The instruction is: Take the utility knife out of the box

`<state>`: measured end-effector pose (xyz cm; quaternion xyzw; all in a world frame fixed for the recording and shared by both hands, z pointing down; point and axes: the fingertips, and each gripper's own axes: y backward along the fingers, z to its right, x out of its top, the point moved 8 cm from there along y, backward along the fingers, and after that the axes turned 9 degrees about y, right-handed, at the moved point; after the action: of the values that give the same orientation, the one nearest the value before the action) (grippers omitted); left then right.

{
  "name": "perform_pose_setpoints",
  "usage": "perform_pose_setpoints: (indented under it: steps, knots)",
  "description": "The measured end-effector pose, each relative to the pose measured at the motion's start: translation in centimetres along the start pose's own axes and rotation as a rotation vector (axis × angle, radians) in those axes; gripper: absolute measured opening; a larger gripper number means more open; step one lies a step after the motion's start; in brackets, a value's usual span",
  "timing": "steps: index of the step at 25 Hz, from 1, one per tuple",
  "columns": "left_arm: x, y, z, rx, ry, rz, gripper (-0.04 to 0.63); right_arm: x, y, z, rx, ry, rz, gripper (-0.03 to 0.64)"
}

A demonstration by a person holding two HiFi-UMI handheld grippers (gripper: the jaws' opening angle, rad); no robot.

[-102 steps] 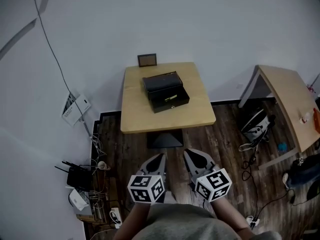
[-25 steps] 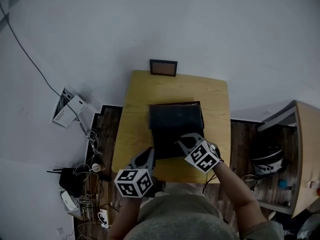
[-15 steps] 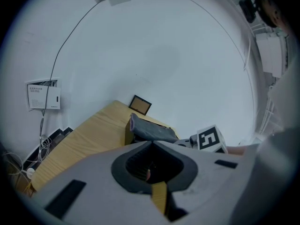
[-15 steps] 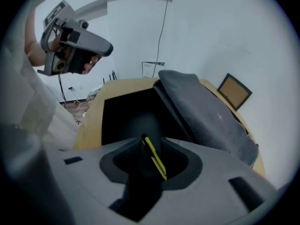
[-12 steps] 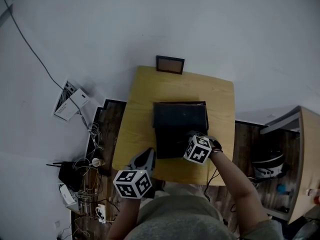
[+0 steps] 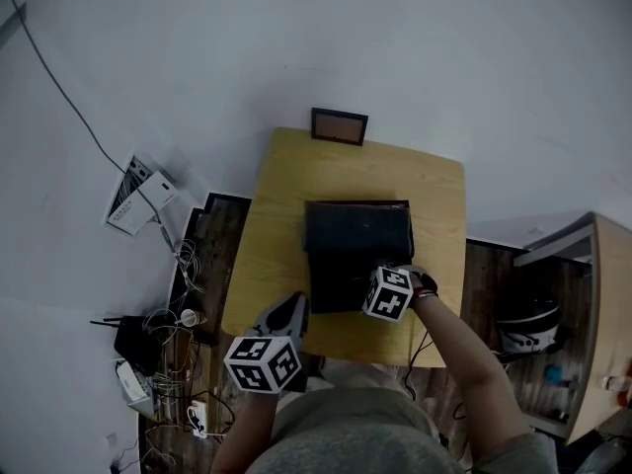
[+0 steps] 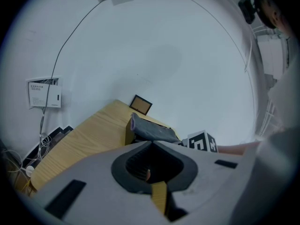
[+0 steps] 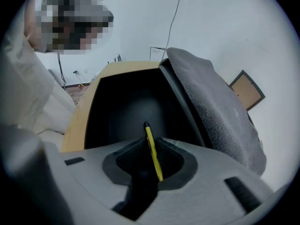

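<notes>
The black box [image 6: 336, 276] stands open on the wooden table [image 6: 281, 200], its grey-lined lid [image 6: 357, 227] raised at the back. My right gripper [image 6: 380, 284] points steeply down into the box's front right. In the right gripper view a thin yellow utility knife [image 8: 152, 149] stands edge-on between the pads. The jaws have just been closing and now press on it, over the dark box interior [image 8: 122, 102]. My left gripper [image 6: 294, 309] hovers at the table's near edge, left of the box, and its jaws meet at the tips [image 7: 151, 143] with nothing between them.
A small framed picture [image 6: 340, 126] leans on the wall behind the table. Cables and a router [image 6: 148, 349] lie on the floor at left. Another table [image 6: 592, 304] stands at right. The box lid [image 7: 152, 130] rises just ahead of my left gripper.
My right gripper has dropped and tipped down into the box, its marker cube now over the box's front right corner. The left gripper has stayed in place.
</notes>
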<state>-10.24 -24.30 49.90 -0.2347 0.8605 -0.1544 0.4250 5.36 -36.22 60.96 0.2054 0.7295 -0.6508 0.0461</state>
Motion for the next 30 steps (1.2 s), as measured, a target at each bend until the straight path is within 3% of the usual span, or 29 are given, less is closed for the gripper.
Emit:
perform_pose_setpoints:
  steps: [5,16,30]
  knots:
    - [0.1,0.5,-0.3,-0.003,-0.004,0.001,0.005,0.2,0.1,-0.2,-0.039,0.034,-0.023,0.040]
    - [0.0,2.8,-0.5,-0.038,-0.027,-0.008,0.005,2.4,4.0,-2.0,-0.173,-0.039,0.068,0.038]
    - [-1.9,7.7,0.0,-0.129,-0.091,-0.047,0.005,6.3,10.1,-9.2,-0.442,-0.248,0.215,0.038]
